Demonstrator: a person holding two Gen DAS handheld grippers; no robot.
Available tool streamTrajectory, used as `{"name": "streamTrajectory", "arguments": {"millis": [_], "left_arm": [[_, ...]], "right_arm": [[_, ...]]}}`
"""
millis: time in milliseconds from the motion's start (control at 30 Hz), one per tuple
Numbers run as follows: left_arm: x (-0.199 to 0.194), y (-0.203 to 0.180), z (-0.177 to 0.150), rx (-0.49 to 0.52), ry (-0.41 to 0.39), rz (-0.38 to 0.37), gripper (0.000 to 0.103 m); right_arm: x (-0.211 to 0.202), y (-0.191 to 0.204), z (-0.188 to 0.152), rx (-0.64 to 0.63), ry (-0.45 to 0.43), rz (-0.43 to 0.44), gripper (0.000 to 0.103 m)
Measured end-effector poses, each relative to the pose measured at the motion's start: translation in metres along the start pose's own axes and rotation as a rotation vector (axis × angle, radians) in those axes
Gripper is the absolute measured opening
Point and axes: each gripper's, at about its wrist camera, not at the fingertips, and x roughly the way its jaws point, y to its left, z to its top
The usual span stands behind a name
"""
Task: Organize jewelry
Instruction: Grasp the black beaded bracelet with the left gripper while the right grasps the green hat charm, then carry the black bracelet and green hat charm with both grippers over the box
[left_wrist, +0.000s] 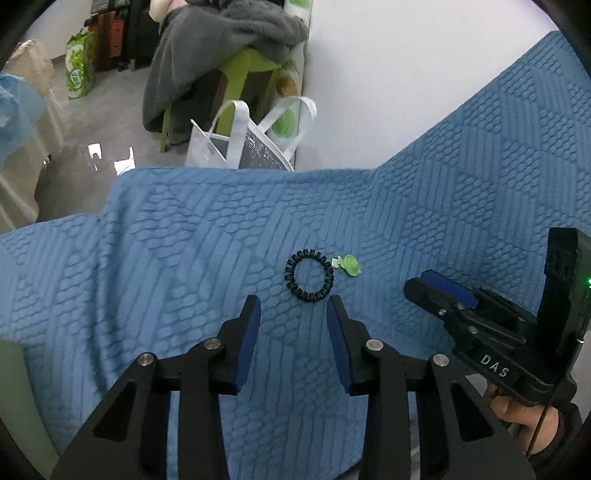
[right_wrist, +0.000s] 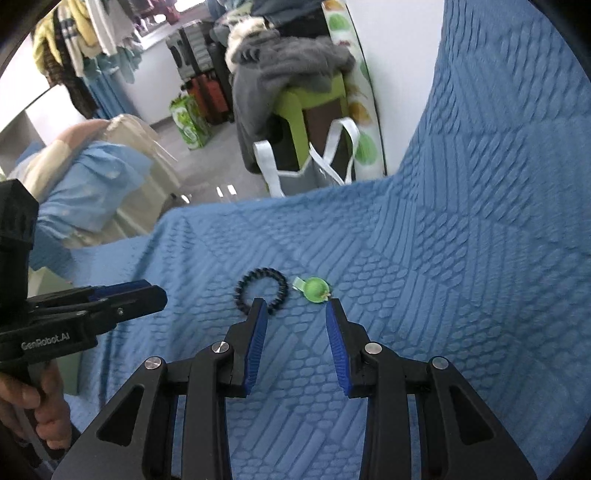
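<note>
Home bedroom: quilted blue bedspread (left_wrist: 221, 229), hanging clothes (right_wrist: 92, 29), suitcases (right_wrist: 207, 92).

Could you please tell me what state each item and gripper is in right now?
Left gripper: open, holding nothing, just short of the bracelet.
Right gripper: open, holding nothing, near the green clip.
Black bracelet: lying flat on the blue cover, untouched.
Green clip: lying on the cover beside the bracelet, apart from it.
White bag: standing open beyond the cover's edge.

Textured blue bedspread (left_wrist: 221, 229), white tote bag (left_wrist: 243, 144), grey fleece (left_wrist: 207, 48) over green stool (left_wrist: 255, 61), green shopping bag (left_wrist: 79, 66)
</note>
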Motion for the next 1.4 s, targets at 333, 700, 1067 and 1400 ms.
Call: {"name": "streamTrajectory", "arguments": {"millis": [333,700,1067,1400], "left_arm": [[0.05,0.0,0.015,0.022,0.059,-0.006,0.031],[0.074,-0.004,0.023,0.039,0.071,0.028,0.031],[0.085,-0.008,0.024,0.065,0.067,0.043,0.03],[0.089,-0.022,0.022,0.144,0.063,0.087,0.021]], "right_arm": [[0.06,-0.011,0.005,0.03,0.093,-0.018,0.029],[0.082,-0.014,0.015,-0.021,0.125,-0.045,0.026],[0.084,-0.009,0.014,-0.059,0.123,-0.077,0.021],[0.059,-0.027,0.007,0.016,0.104,-0.111,0.021]]}}
